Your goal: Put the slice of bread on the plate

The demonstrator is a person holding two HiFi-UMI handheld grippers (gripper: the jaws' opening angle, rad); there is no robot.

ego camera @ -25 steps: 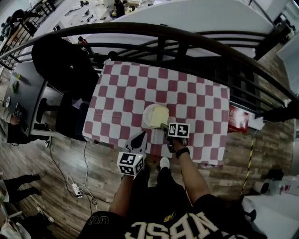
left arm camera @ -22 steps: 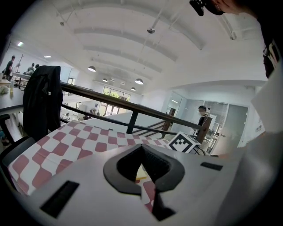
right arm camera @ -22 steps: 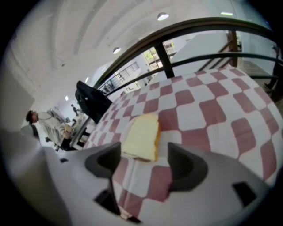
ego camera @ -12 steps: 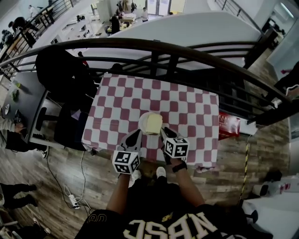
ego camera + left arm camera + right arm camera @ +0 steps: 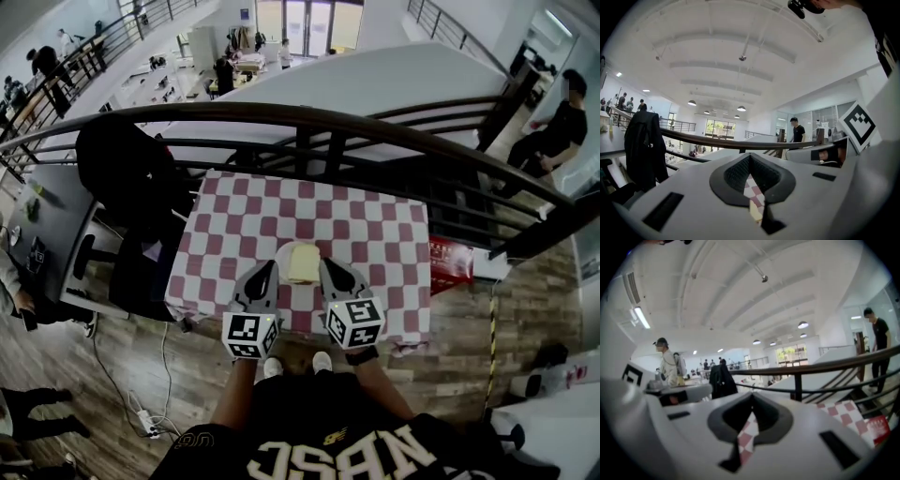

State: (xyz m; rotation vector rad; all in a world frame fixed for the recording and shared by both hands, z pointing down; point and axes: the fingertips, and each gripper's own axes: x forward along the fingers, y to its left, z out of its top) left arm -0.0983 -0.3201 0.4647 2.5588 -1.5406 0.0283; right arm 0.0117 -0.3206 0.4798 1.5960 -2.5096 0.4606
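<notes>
A pale slice of bread (image 5: 303, 265) lies on a small white plate (image 5: 280, 256) near the front edge of the red-and-white checked table (image 5: 375, 225). Both grippers hang raised in front of the table, one on each side of the plate. My left gripper (image 5: 267, 268) is shut with nothing in it. My right gripper (image 5: 325, 264) is shut too and holds nothing. In the left gripper view, the left gripper (image 5: 750, 157) points level at a railing. The right gripper view has the right gripper (image 5: 752, 395) aimed slightly downward, with a strip of checked cloth showing through its jaws.
A dark curved railing (image 5: 309, 117) runs behind the table. A black jacket (image 5: 127, 159) hangs on a chair at the left. A red package (image 5: 448, 261) lies on the wooden floor right of the table. A person (image 5: 553, 131) stands at the far right.
Both grippers have lifted off the table toward me. My right gripper left the bread on the plate and shut its jaws. The left gripper stayed shut.
</notes>
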